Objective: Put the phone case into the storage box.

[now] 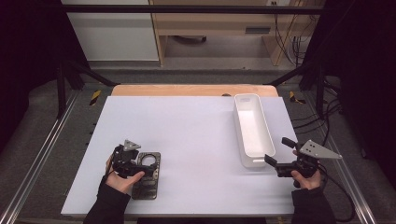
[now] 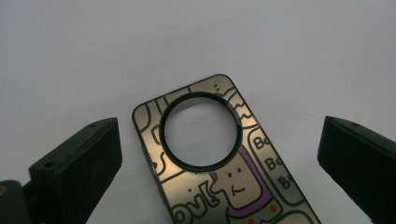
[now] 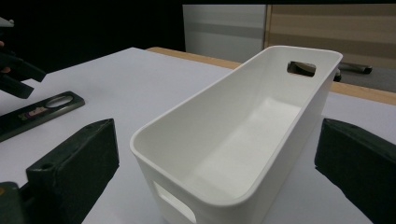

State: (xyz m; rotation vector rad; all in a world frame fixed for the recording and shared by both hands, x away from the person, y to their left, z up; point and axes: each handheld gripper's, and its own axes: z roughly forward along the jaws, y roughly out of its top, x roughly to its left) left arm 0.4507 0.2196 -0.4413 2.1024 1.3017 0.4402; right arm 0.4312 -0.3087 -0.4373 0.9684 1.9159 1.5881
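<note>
- Covering most of the worktop (image 1: 187, 140) is a pale lilac-white sheet; a strip of bare wood edge shows along the far side, beyond the white bin (image 1: 252, 130).
- Room: dark frame rails flank the worktop; behind the bin's far end stand a white cabinet panel (image 1: 112, 32) and a light wooden unit (image 1: 215, 23), with cables (image 1: 292, 42) hanging to the right of that unit. Grey floor around.
- White bin: long, rectangular, rounded corners, a slot handle cut in each short wall. Stands upright on the sheet, long axis running away from the person. Interior bare in both the high view and the right gripper view.
- Phone case (image 1: 146, 175): lies flat on the sheet, well left of the bin, near the person's edge. Gold-toned back with cartoon line drawings, a purple figure, and a large round black-rimmed opening (image 2: 201, 132) through which the sheet shows.
- Left tool (image 1: 133, 163): held over the phone case, jaws spread wide on either side of it, not touching it in the left gripper view.
- Right tool (image 1: 276, 151): just beside the bin's near end, jaws spread wide, nothing between them; the bin's near corner sits ahead of them.
</note>
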